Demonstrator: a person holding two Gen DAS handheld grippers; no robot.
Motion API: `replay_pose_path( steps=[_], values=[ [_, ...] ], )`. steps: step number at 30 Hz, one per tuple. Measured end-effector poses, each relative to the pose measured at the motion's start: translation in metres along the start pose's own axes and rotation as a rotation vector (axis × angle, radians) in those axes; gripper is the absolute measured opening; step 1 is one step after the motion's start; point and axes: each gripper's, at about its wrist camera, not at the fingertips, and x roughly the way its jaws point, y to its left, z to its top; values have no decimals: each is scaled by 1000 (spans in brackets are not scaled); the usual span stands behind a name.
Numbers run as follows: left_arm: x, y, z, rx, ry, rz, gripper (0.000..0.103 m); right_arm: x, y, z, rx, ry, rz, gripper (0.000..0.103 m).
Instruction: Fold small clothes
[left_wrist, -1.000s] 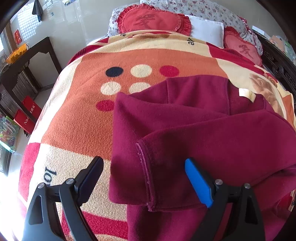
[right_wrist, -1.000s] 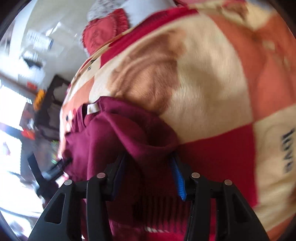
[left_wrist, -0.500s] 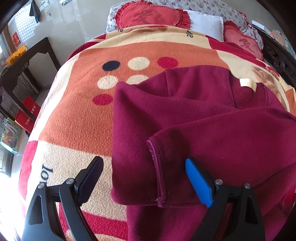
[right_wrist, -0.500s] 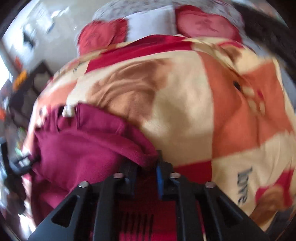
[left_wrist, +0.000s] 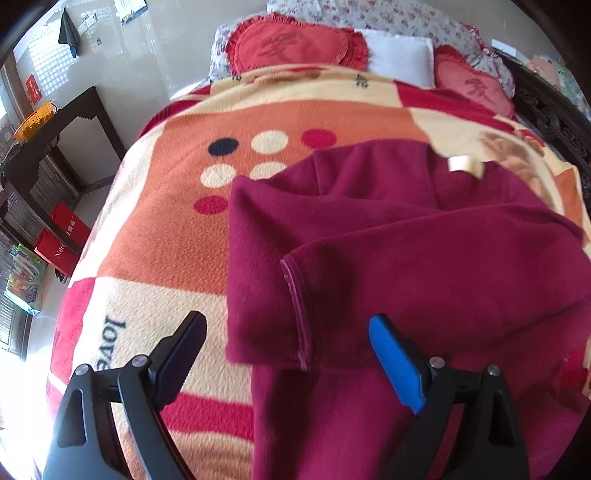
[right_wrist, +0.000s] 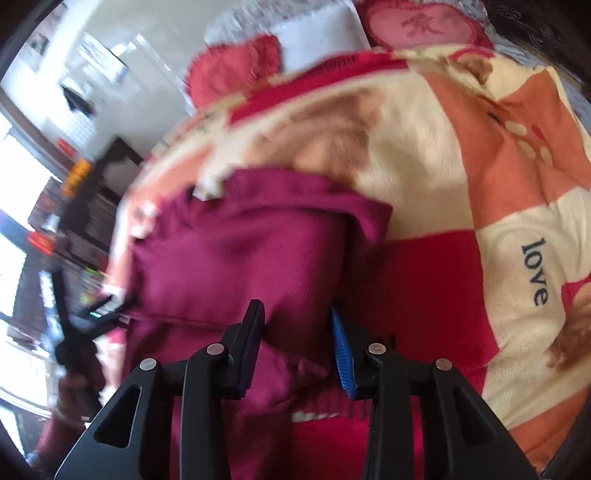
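- Two grippers here, and the right gripper (right_wrist: 297, 345) is the news: its jaws have just been opening, so the pinch it had half a second ago is gone, fleece lying loose between them.
- Left gripper (left_wrist: 286, 338) hovers wide apart, holding nothing.
- Maroon fleece top (left_wrist: 424, 236) lies on the blanket (left_wrist: 166, 229), sleeve (left_wrist: 369, 280) folded across. Looks like that fold's done.
- Pillows (left_wrist: 295, 44) beyond.

Left hand-held gripper (left_wrist: 286, 341) gapes above maroon top (left_wrist: 424, 240), seemingly untouching.
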Motion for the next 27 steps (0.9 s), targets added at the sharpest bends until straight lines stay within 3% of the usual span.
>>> replay_pose_path(
  steps=[6, 12, 22, 27],
  values=[
    [-32, 0, -17, 5, -26, -32, 93, -64, 15, -19, -80, -22, -4, 18],
    [-65, 5, -46, 1, -34, -67, 93, -104, 14, -66, -143, 14, -18, 20],
    [-110, 13, -92, 15, -71, -54, 93, -102, 7, -137, -117, 65, -23, 21],
    [-120, 24, -130, 9, -30, -106, 93, -103, 2, -160, -114, 62, -30, 22]
  ],
)
